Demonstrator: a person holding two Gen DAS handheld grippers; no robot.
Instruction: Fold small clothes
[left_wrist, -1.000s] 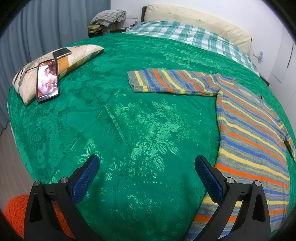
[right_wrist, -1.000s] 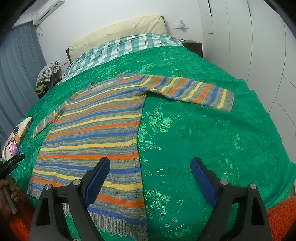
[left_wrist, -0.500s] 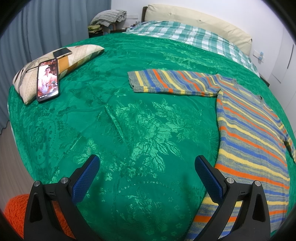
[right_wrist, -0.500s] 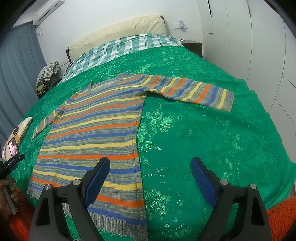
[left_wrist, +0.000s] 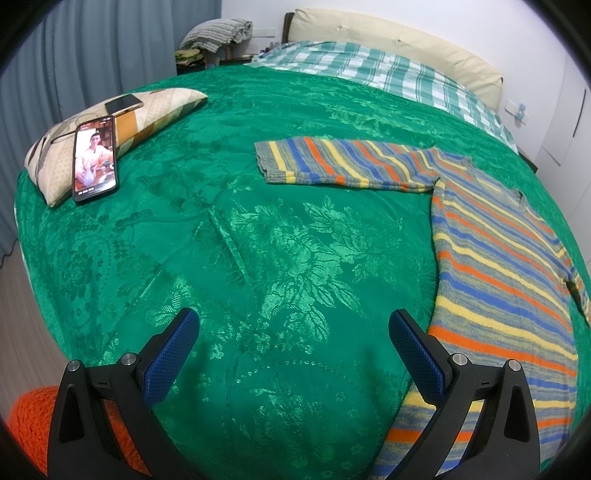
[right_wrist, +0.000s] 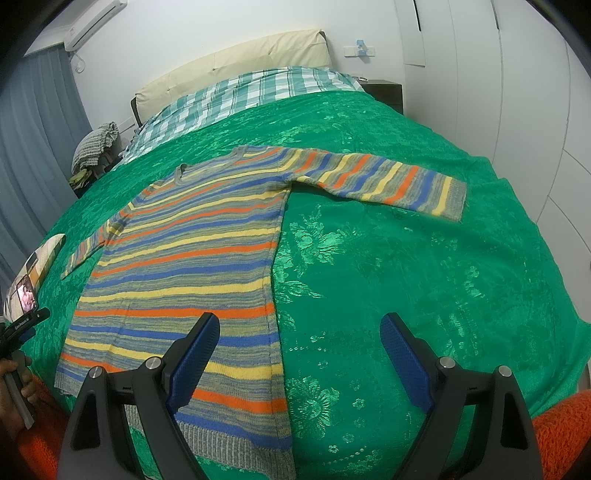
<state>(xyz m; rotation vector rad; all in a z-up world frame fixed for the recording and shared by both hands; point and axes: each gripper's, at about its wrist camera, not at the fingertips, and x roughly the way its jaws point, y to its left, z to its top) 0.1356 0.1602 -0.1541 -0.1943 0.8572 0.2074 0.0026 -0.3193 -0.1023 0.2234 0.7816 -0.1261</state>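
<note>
A striped sweater in grey, blue, yellow and orange lies flat on the green bedspread, both sleeves spread out. In the left wrist view the sweater fills the right side, one sleeve reaching left. My left gripper is open and empty, above the bedspread left of the sweater's hem. My right gripper is open and empty, above the sweater's right hem edge. The left gripper also shows at the far left of the right wrist view.
A patterned pillow lies at the bed's left with a lit phone leaning on it and a second phone on top. A plaid blanket and headboard sit at the far end. White wardrobe doors stand to the right.
</note>
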